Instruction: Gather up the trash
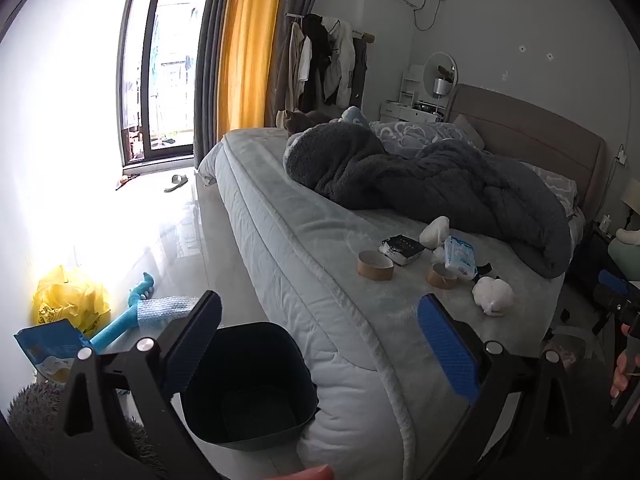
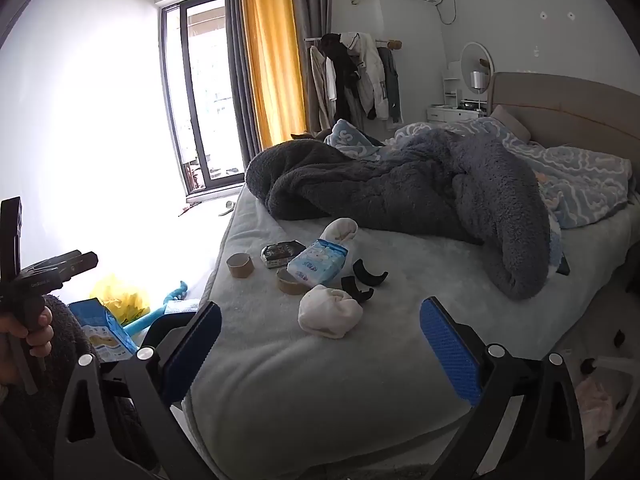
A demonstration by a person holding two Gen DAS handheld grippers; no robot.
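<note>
Litter lies on the bed [image 2: 400, 280]: two cardboard tape cores [image 2: 240, 265] [image 2: 290, 280], a small dark box [image 2: 281, 253], a blue-and-white tissue pack [image 2: 318, 266], two crumpled white wads [image 2: 330, 311] [image 2: 342, 229] and black curved pieces [image 2: 368, 274]. The same items show in the left wrist view: tape core [image 1: 375, 265], tissue pack [image 1: 460, 258], white wad [image 1: 493, 295]. A dark bin [image 1: 244, 384] stands on the floor at the bed's corner. My left gripper [image 1: 320, 340] hovers open above the bin and the mattress edge. My right gripper [image 2: 320, 344] stands open over the bed's near end, short of the nearer wad.
A grey fleece blanket [image 2: 400, 192] is heaped across the bed. On the floor to the left lie a yellow bag [image 1: 68, 296], a blue pouch [image 1: 48, 350] and a teal toy [image 1: 124, 320]. A window door [image 1: 168, 80], curtains and a clothes rack [image 1: 324, 60] stand beyond.
</note>
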